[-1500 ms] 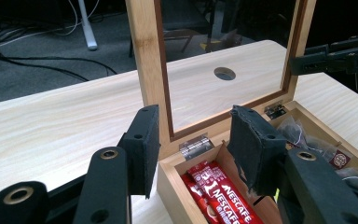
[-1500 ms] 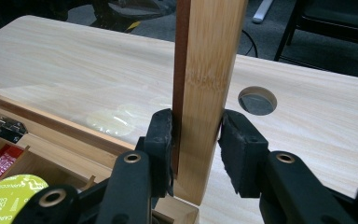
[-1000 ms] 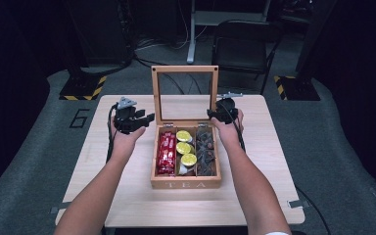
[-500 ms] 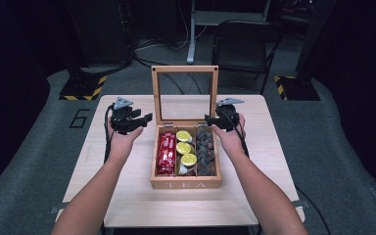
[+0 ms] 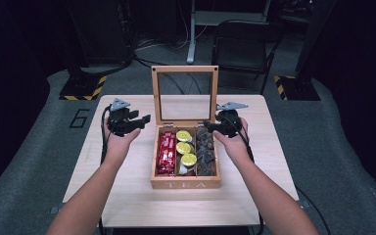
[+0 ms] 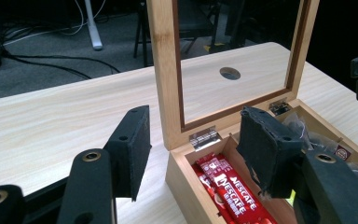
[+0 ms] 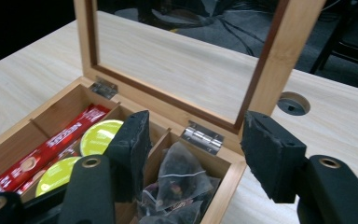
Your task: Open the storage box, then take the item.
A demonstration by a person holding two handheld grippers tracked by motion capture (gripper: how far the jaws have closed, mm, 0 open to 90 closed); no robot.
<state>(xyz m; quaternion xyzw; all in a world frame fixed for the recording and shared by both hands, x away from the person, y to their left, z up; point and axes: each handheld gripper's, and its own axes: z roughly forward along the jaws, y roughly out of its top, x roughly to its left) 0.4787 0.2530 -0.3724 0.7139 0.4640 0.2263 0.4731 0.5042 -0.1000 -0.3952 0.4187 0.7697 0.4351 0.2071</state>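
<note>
Bare bench open left, right and front of the wooden tea box, its upright glass lid walling off the far side, compartments crowded with red sachets, yellow-green capsules and dark tea bags.

Light wood table, round cable hole at back; open wooden tea box rests mid-table.

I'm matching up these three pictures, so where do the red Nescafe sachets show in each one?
High view: red Nescafe sachets in the tea box's left compartment.
Left gripper view: bottom centre, between the jaws.
Right gripper view: lower left.
Shared landmark: the upright glass lid.
</note>
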